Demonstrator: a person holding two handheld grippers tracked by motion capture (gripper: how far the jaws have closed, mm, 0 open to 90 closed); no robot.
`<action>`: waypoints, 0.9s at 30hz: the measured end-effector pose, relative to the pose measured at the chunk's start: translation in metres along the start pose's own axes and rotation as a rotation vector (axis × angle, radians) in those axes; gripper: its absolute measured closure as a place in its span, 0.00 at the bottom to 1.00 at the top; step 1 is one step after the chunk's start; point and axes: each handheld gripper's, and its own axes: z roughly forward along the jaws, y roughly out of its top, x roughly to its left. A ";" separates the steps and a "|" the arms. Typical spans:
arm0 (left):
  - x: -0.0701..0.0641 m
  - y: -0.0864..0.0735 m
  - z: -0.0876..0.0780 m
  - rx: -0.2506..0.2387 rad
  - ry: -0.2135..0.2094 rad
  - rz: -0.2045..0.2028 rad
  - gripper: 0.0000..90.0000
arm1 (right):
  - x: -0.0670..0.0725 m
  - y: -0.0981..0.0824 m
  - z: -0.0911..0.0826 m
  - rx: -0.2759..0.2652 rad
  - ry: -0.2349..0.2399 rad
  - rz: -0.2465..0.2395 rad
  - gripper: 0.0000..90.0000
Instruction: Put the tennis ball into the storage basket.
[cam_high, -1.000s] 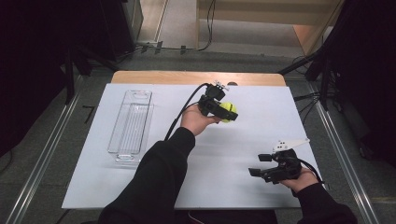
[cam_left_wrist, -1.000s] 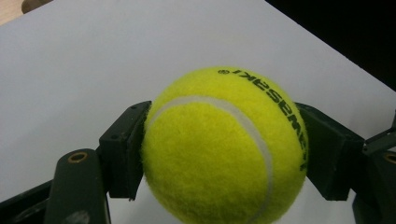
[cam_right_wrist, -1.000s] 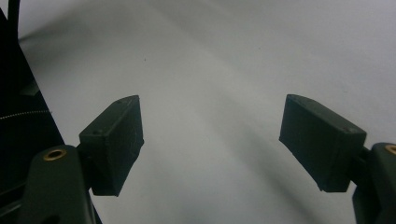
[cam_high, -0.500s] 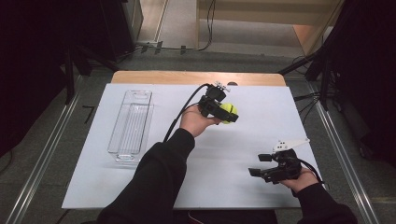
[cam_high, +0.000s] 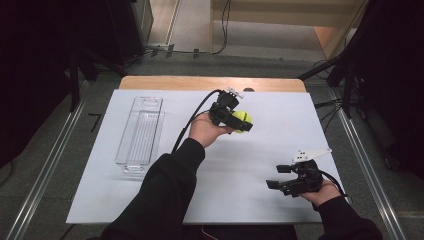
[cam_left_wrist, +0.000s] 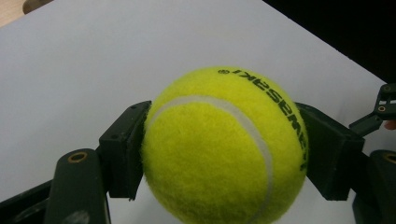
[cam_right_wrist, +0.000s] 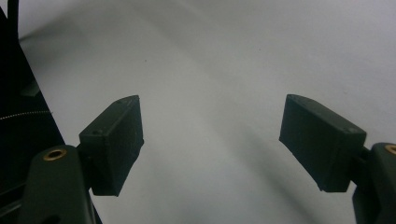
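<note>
High view: white table (cam_high: 150, 200), person's arms in from the bottom edge
Left gripper (cam_high: 239, 120): held above the far-centre of the table, jaws clamped on a tennis ball (cam_high: 242, 120)
Ball, left gripper view: yellow-green tennis ball (cam_left_wrist: 224, 147) pinched on both sides by the black pads (cam_left_wrist: 123, 151), black lettering on its upper right, white table behind it
Right gripper (cam_high: 281, 177): near right part of the table, jaws spread wide, nothing between them
Right gripper view: gripper (cam_right_wrist: 210, 140) pads well apart, bare white surface between
Clear tray (cam_high: 140, 131): left side of the table, long axis running away from the person, well apart from both grippers
</note>
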 end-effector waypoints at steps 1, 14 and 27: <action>0.000 0.000 0.000 -0.001 0.003 -0.002 0.30 | 0.000 0.000 0.000 0.002 0.000 0.000 0.22; 0.004 -0.005 -0.009 -0.007 0.010 -0.011 0.30 | 0.000 0.000 0.000 0.003 -0.002 0.000 0.22; 0.004 -0.009 -0.019 -0.011 0.001 -0.022 0.30 | 0.000 0.000 0.001 0.003 -0.002 0.001 0.22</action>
